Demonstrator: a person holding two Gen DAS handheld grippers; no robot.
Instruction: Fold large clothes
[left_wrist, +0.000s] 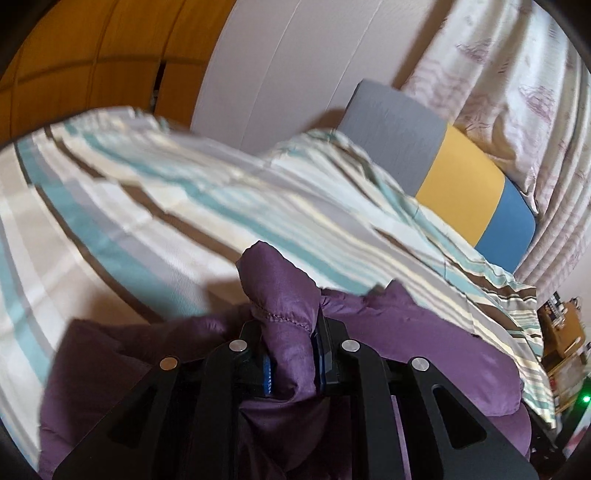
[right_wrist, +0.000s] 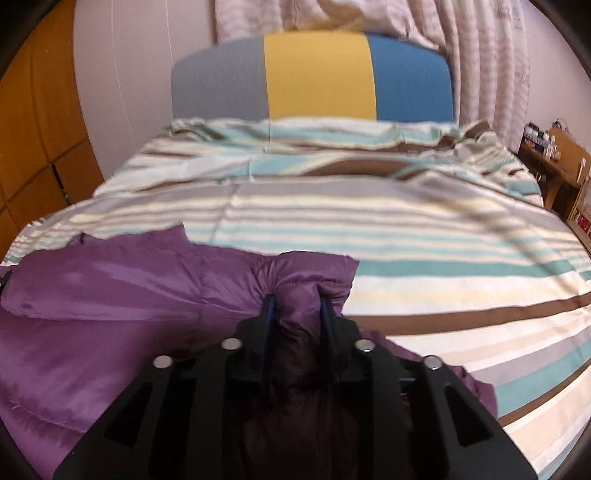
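Nearest, in the left wrist view: left claw (left_wrist: 291, 354) pinching a bunched fold of the purple padded jacket (left_wrist: 424, 354), blue pads pressing the fabric from both sides, a stitched seam showing just above the fingertips. In the right wrist view: right claw (right_wrist: 297, 314) likewise clamping a puffed ridge of the purple padded jacket (right_wrist: 110, 295), fingers held fairly close with cloth filling the gap.

Lying on the bed, over the striped bedcover (right_wrist: 424, 266), with the bulk spreading to the left of the right claw. Running roughly crosswise to the bed, long axis left to right, though hard to fix exactly with so much of it crumpled. Looking satiny and quilted, shining in broad patches, a stitched hem showing at lower left, dark lining or trim hanging beneath the right claw.

Further off: bedcover rumpling near the top of the bed, stripes in teal, cream, grey and brown. Beyond, headboard (right_wrist: 314, 74) in grey, yellow and blue panels. Behind that, pale patterned curtains (right_wrist: 480, 66); wooden wardrobe (right_wrist: 33, 129) at far left; wooden side table (right_wrist: 557, 158) at far right carrying small items too blurred to name.
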